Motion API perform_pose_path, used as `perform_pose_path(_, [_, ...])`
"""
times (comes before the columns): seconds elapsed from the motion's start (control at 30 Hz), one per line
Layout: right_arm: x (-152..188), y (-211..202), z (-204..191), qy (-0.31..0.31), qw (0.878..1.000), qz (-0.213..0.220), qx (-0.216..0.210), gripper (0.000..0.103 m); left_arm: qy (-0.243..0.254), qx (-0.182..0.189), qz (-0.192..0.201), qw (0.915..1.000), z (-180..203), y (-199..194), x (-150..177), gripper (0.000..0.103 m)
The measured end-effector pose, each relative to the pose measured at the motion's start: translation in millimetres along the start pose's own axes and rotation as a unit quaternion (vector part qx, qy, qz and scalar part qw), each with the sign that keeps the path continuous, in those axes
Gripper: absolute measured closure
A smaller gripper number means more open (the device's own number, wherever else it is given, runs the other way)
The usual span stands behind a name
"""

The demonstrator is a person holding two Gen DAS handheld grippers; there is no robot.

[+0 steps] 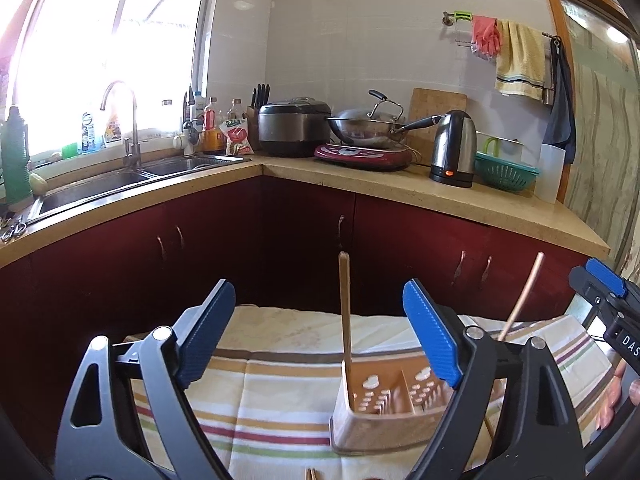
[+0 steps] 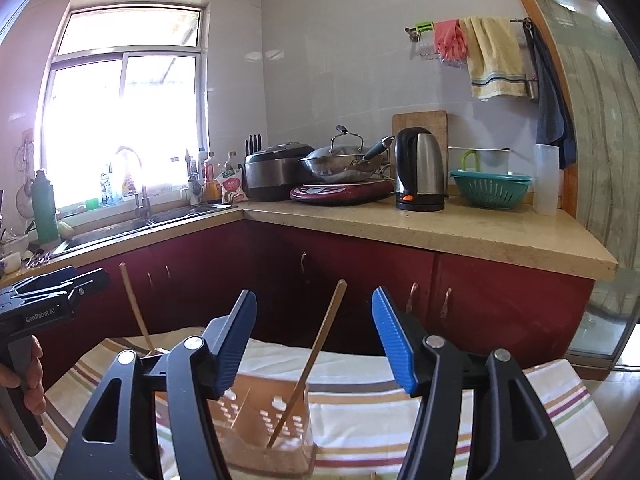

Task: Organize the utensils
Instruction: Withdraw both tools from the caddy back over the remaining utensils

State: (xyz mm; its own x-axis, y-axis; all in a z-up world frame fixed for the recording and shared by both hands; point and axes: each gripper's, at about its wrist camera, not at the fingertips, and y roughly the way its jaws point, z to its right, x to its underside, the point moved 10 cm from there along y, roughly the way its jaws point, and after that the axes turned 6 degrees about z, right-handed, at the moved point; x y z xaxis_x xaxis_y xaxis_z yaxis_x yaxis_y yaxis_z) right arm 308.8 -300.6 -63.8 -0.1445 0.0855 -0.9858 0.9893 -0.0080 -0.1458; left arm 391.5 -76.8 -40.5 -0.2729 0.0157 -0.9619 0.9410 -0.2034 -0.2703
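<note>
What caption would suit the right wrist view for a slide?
Open right gripper above a perforated utensil holder with a chopstick standing inside, on a striped cloth.

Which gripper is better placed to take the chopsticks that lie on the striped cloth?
Probably left: the left gripper is open and empty, and the loose chopsticks lie close below its jaws.

Window (image 1: 112, 60) blown out, we see nothing beyond glass. Utensil holder (image 1: 384, 412) partly hidden behind left gripper's right finger (image 1: 430, 332); chopstick (image 1: 520, 300) base hidden too. Chopstick tips (image 1: 311, 474) cut by bottom edge. Bottle labels (image 2: 208, 172) too small for us to read.
</note>
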Motion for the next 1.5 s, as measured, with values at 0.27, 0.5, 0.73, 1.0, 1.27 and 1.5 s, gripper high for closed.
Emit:
perform_pose_path(0.27, [37,-41,4,0.003,1.0,-0.026,0.01,0.043,0.003,-0.006,-0.004,1.0,6,-47,31,0.018])
perform_pose_path(0.5, [73,-76,14,0.011,0.998,-0.049,0.027,0.043,-0.011,-0.013,-0.034,0.9993,0,-77,72,0.018])
perform_pose_path(0.73, [111,-107,25,0.011,0.997,-0.07,0.044,0.043,-0.006,-0.036,-0.051,0.998,-9,-105,114,0.018])
perform_pose_path(1.0, [150,-138,35,0.003,0.994,-0.085,0.064,0.043,-0.007,-0.048,-0.078,0.9957,-20,-129,166,0.018])
perform_pose_path(1.27, [186,-157,42,0.004,0.992,-0.101,0.074,0.044,-0.006,-0.048,-0.099,0.9939,-24,-146,211,0.018])
perform_pose_path(1.5, [206,-167,46,0.004,0.991,-0.107,0.076,0.047,-0.01,-0.043,-0.116,0.9923,-25,-155,242,0.019])
